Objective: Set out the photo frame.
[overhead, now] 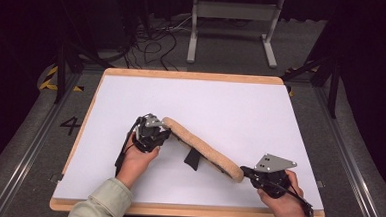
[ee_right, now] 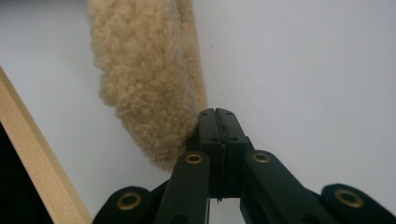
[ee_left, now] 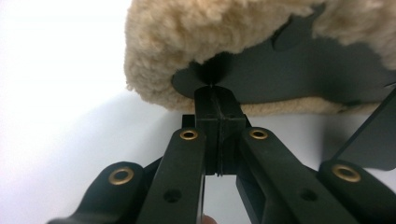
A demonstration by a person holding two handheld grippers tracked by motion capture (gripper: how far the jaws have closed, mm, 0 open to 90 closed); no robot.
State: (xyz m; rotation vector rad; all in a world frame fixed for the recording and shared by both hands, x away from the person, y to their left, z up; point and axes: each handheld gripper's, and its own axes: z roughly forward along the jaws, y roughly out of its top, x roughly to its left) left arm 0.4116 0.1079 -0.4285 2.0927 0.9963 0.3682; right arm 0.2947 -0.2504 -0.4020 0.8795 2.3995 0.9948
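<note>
A long tan fleece pad point(overhead: 204, 148) with a black lining stretches diagonally over the white table point(overhead: 221, 102), held at both ends. A black flap point(overhead: 192, 159) hangs below its middle. My left gripper point(overhead: 161, 131) is at the pad's upper left end. In the left gripper view its jaws point(ee_left: 215, 93) are shut and pinch the puckered edge of the black lining point(ee_left: 299, 74) under the fleece point(ee_left: 187, 42). My right gripper point(overhead: 247, 171) is at the lower right end. Its jaws point(ee_right: 217, 114) are shut at the thin edge of the fleece pad point(ee_right: 144, 74).
The table's wooden rim point(overhead: 185, 211) runs close to both hands, and it also shows beside the right gripper point(ee_right: 32, 163). Beyond the far edge stand a grey metal frame point(overhead: 233, 13) and loose cables point(overhead: 154, 44) on the dark floor.
</note>
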